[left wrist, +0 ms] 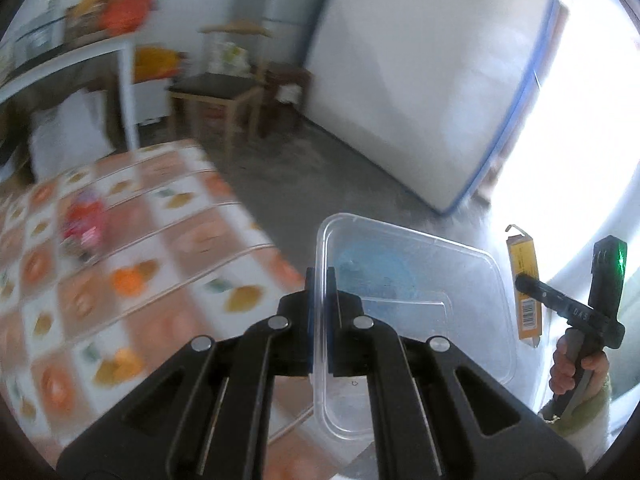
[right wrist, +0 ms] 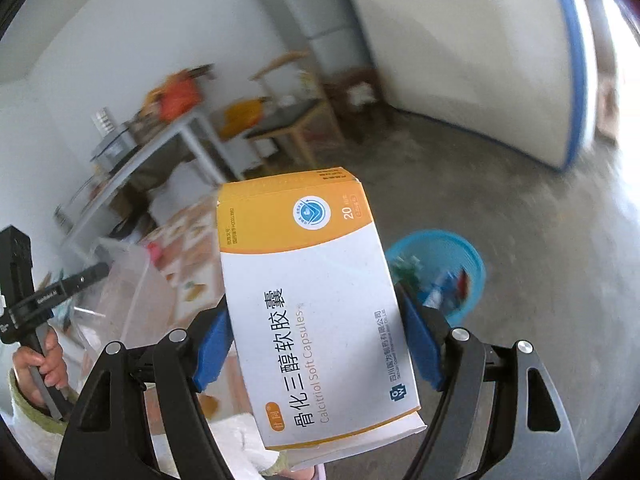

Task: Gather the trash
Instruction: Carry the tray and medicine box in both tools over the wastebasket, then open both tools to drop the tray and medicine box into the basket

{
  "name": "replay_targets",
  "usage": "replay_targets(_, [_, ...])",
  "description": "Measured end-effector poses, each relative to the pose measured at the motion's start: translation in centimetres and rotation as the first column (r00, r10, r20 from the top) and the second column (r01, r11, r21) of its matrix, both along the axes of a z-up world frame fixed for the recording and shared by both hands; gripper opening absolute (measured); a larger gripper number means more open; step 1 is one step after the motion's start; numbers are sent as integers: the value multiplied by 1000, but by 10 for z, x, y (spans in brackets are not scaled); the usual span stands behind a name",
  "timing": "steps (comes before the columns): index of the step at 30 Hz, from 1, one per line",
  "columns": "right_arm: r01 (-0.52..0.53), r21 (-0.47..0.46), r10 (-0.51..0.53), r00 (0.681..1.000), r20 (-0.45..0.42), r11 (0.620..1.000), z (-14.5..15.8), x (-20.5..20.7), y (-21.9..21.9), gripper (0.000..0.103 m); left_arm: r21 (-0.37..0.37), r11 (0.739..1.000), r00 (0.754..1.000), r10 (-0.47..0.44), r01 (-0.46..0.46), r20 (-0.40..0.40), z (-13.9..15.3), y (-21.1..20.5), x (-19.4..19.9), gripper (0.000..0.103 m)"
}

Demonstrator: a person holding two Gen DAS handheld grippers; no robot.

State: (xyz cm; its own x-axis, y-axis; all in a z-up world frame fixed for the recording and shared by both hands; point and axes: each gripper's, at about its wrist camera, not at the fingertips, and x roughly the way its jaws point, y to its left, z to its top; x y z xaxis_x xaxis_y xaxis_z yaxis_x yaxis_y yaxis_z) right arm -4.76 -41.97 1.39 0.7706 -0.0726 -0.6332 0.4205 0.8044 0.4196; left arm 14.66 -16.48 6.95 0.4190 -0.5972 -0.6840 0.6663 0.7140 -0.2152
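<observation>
In the left wrist view my left gripper [left wrist: 320, 280] is shut on the rim of a clear plastic container [left wrist: 420, 300], which it holds in the air past the table's edge. A blue basket [left wrist: 372, 272] shows faintly through the container. My right gripper [right wrist: 316, 344] is shut on an orange and white medicine box [right wrist: 312, 280], its blue pads [right wrist: 212, 348] pressing the box's two sides. Just right of the box, the blue basket [right wrist: 448, 272] stands on the floor with several pieces of trash inside. Each view shows the other gripper: the right gripper [left wrist: 522, 280] carrying the box [left wrist: 528, 320], the left gripper [right wrist: 92, 274] carrying the container [right wrist: 132, 280].
A table with a fruit-patterned cloth [left wrist: 120, 272] lies at left with a red wrapper [left wrist: 82, 224] on it. Behind are a wooden stool [left wrist: 216, 96], a white side table [left wrist: 80, 56] and a large white board with a blue edge [left wrist: 420, 80] leaning on the wall. The floor [right wrist: 460, 184] is bare concrete.
</observation>
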Motion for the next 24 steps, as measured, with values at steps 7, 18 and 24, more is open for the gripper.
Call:
replay_targets(7, [167, 119, -155, 983, -99, 979, -65, -13, -62, 74, 284, 946, 987, -153, 159, -44, -58, -159, 17, 3])
replay_targets(18, [302, 227, -260, 945, -197, 926, -145, -3, -131, 74, 440, 883, 943, -8, 162, -332, -192, -313, 71, 3])
replay_targets(24, [321, 212, -276, 937, -214, 923, -159, 23, -158, 74, 294, 953, 829, 106, 72, -548, -241, -340, 109, 62])
